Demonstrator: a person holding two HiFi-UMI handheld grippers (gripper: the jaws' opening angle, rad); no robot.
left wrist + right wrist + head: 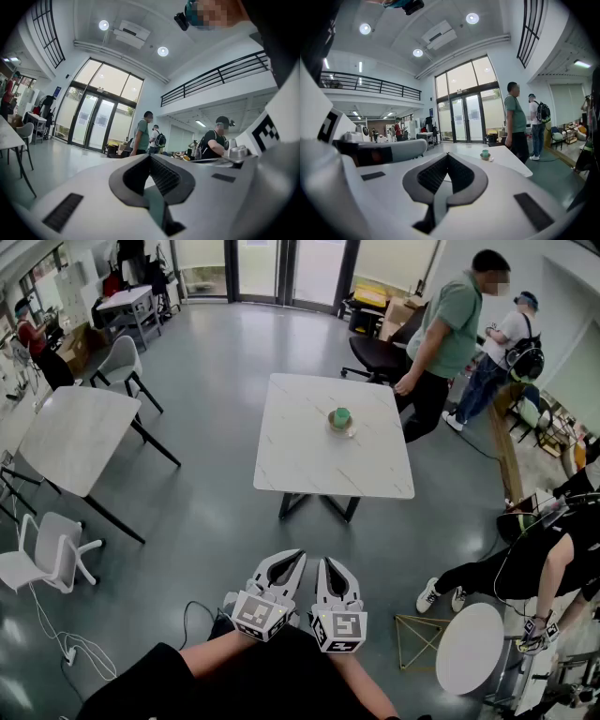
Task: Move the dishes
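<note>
A green cup [341, 416] stands on a small saucer [340, 428] near the middle of a white square table [291, 456] ahead of me. The same cup [485, 153] shows far off in the right gripper view. Both grippers are held close to my body, well short of the table. My left gripper [295, 561] has its jaws together with nothing between them. My right gripper [329, 563] is beside it, also shut and empty. The left gripper view looks over the floor toward the glass doors; the cup is not seen there.
A person in a green shirt [441, 334] stands at the table's far right corner, another with a backpack [506, 348] behind. A second white table [75, 437] and chairs [42, 549] are at the left. A round stool [469, 648] and a crouching person [534, 559] are at the right.
</note>
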